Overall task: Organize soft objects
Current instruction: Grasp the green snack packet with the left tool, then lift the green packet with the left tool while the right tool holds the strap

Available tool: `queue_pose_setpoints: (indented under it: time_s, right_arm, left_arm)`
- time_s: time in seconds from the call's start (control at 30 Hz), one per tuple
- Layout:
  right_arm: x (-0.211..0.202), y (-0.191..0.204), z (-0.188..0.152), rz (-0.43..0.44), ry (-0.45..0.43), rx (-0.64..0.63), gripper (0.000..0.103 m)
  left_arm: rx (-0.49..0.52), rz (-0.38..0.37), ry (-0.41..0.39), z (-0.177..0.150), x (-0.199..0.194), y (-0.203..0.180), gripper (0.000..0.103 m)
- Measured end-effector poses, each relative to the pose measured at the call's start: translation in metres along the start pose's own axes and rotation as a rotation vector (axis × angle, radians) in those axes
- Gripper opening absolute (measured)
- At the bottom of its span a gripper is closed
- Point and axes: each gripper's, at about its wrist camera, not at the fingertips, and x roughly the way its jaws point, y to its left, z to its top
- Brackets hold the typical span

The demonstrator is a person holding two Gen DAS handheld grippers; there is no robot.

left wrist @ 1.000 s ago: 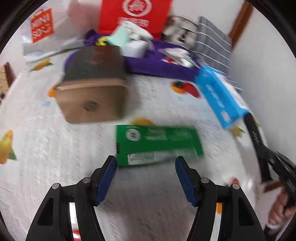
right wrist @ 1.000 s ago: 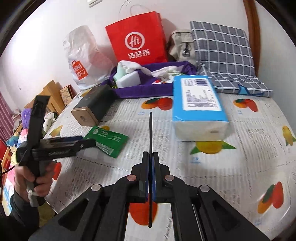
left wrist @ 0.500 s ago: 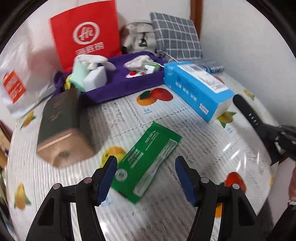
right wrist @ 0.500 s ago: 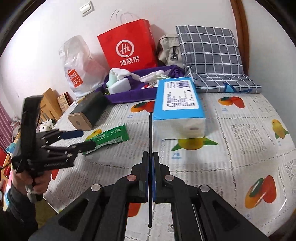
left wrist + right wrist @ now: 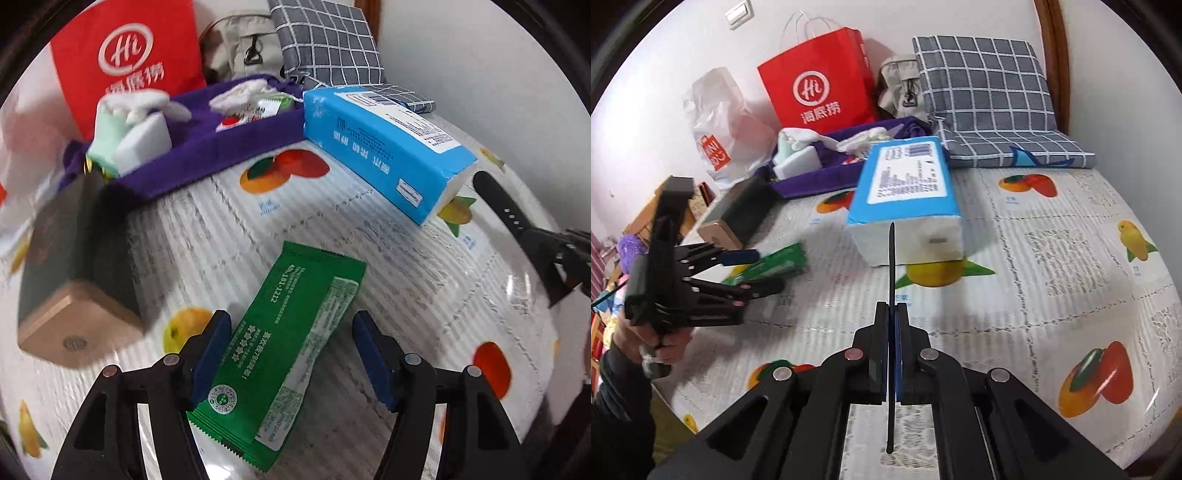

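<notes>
The left gripper [image 5: 291, 354], fingers spread wide, straddles the flat green foil packet [image 5: 284, 354] lying near the front edge of the fruit-print tablecloth [image 5: 424, 295]; closing on so thin and slippery a pack could make it skid or crumple. The right gripper [image 5: 893, 354] is clamped on a thin black strap [image 5: 892, 266], whose far end is hard to make out, and the purple fabric tray [image 5: 207, 147] at the back edge is blurred.

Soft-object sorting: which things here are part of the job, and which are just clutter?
In play:
green packet, between the open left claw fingers
blue tissue pack
purple tray holding sponges and cloths
thin black strap, pinched in the right claw

Lying about:
red bag
white plastic bag
checked cushion
dark box
</notes>
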Motion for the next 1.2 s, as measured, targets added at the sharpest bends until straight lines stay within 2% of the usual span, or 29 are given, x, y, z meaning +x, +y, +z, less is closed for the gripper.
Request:
queue_pose_setpoints:
  time_s: [0.27, 0.37, 0.57, 0.6, 0.63, 0.67, 0.83, 0.97, 1.2]
  right_arm:
    - [0.008, -0.002, -0.003, -0.012, 0.032, -0.007, 0.003]
    - [0.009, 0.003, -0.004, -0.021, 0.039, -0.025, 0.003]
    - [0.009, 0.011, -0.004, -0.015, 0.044, -0.042, 0.003]
    - [0.009, 0.012, -0.004, -0.016, 0.046, -0.044, 0.003]
    - [0.009, 0.013, -0.005, -0.016, 0.048, -0.045, 0.003]
    - [0.009, 0.014, -0.004, -0.016, 0.05, -0.045, 0.003]
    - [0.004, 0.016, -0.005, -0.024, 0.05, -0.05, 0.003]
    - [0.0, 0.016, -0.005, -0.037, 0.048, -0.05, 0.003]
    - [-0.01, 0.018, 0.0, -0.046, 0.036, -0.048, 0.003]
  left_arm:
    - [0.023, -0.008, 0.027, -0.018, -0.012, -0.013, 0.066]
    - [0.048, 0.007, 0.039, -0.023, -0.014, -0.017, 0.073]
    - [0.033, 0.0, 0.014, -0.023, -0.014, -0.014, 0.072]
    - [0.037, 0.004, 0.003, -0.022, -0.013, -0.015, 0.067]
    - [0.033, 0.002, -0.007, -0.022, -0.015, -0.016, 0.055]
    - [0.028, -0.002, -0.01, -0.021, -0.016, -0.016, 0.048]
    - [0.012, 0.008, -0.019, -0.025, -0.022, -0.019, 0.031]
    - [-0.033, -0.013, -0.018, -0.031, -0.028, -0.016, 0.029]
    - [-0.056, 0.007, -0.002, -0.038, -0.035, -0.016, 0.029]
